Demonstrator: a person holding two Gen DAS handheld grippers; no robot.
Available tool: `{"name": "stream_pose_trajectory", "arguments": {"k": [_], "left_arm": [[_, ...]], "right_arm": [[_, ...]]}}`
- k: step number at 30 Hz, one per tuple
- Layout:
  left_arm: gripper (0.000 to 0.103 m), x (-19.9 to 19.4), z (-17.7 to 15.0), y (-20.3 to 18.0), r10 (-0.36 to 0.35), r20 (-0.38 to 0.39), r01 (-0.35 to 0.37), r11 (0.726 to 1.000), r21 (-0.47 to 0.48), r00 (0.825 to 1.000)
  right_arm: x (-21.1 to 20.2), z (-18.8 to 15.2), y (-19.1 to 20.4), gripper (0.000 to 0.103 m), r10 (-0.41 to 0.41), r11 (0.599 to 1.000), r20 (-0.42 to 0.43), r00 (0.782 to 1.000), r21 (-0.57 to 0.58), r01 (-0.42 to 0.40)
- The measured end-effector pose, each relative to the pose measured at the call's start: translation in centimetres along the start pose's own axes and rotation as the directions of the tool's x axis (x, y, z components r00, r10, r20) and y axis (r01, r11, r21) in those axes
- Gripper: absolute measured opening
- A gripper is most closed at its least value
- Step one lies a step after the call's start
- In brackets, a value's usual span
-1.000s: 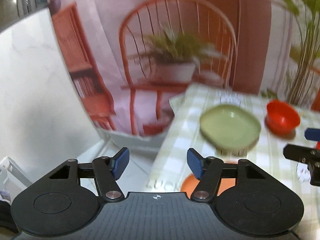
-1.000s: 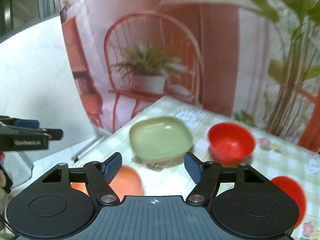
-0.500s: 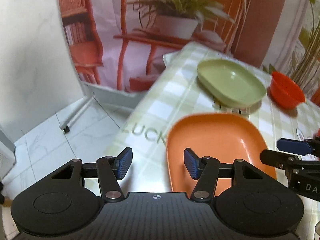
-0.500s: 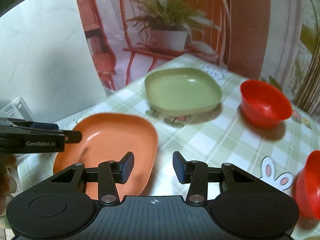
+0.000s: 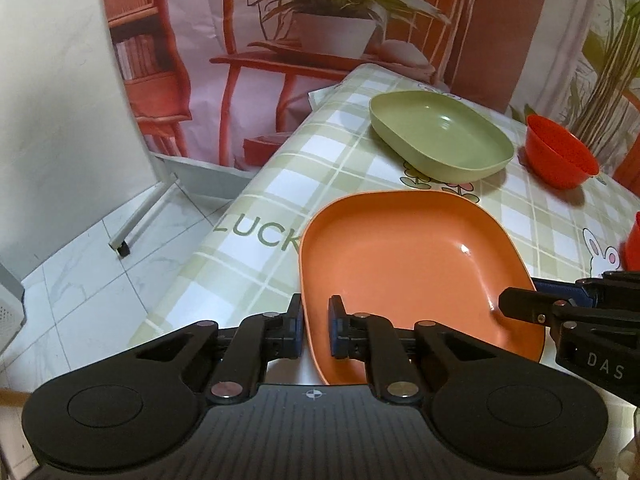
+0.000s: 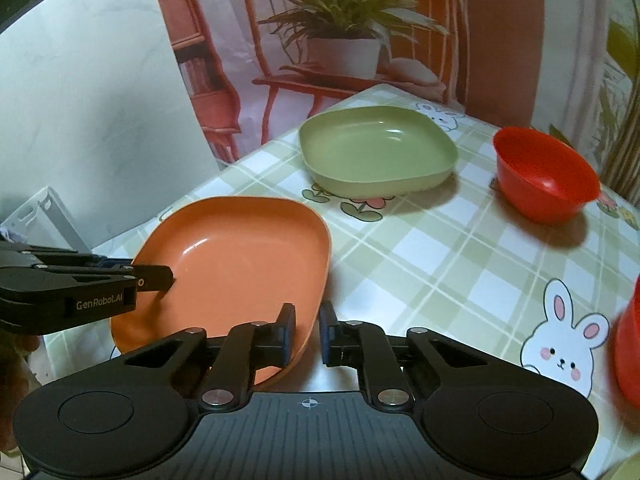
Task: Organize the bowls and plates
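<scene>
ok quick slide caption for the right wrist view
Right gripper clamps the near rim of the orange plate as the left gripper grips its opposite edge, green plate beyond.

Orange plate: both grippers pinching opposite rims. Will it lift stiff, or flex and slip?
Probably stiff: the orange plate keeps its moulded shape under the left gripper and right gripper, both having just closed on its rim. Glossy highlights suggest smooth plastic, so the pads might slip on the sloped wall. Likely light; with two opposite grips, tipping seems unlikely if lifted evenly.

A staged home dining corner: ahead of the gripper, a checked bunny-print tablecloth (image 6: pixel 460 248) meets a printed backdrop (image 6: pixel 360 40) of chair and potted plant, above marble-look floor tiles (image 5: pixel 80 280).
</scene>
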State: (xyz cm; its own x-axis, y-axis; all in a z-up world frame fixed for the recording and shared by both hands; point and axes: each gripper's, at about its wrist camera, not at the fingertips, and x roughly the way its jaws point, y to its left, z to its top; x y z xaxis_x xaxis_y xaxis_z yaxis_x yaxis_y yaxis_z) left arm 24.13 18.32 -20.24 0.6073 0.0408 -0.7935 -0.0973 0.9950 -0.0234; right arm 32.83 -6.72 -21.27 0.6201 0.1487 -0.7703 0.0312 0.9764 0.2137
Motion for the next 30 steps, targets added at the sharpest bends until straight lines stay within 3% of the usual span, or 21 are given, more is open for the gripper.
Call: {"name": "stream_pose_trajectory", "arguments": {"k": [13,21,30], "left_arm": [[0.013,-3.3,1.3,-5.5,-0.064,0.044,0.059,0.993,0.103,0.997],[0.013,-5.8,2.0,-11.4,-0.13,0.086,0.113,0.977,0.181,0.988],[0.013,-8.2,1.7,-19.3,-0.234,0.09,0.201,0.94,0.276,0.968]], "right_arm": [[-5.8,-1.0,-4.5,0.011,-0.069,0.991,0.083,0.994,0.121,0.059],[-11.2,-1.7,-9.4,0.011,-0.144,0.974,0.158,0.977,0.197,0.111],[-17.4,-4.7,-15.5,0.011,-0.242,0.94,0.222,0.944,0.297,0.171]]}}
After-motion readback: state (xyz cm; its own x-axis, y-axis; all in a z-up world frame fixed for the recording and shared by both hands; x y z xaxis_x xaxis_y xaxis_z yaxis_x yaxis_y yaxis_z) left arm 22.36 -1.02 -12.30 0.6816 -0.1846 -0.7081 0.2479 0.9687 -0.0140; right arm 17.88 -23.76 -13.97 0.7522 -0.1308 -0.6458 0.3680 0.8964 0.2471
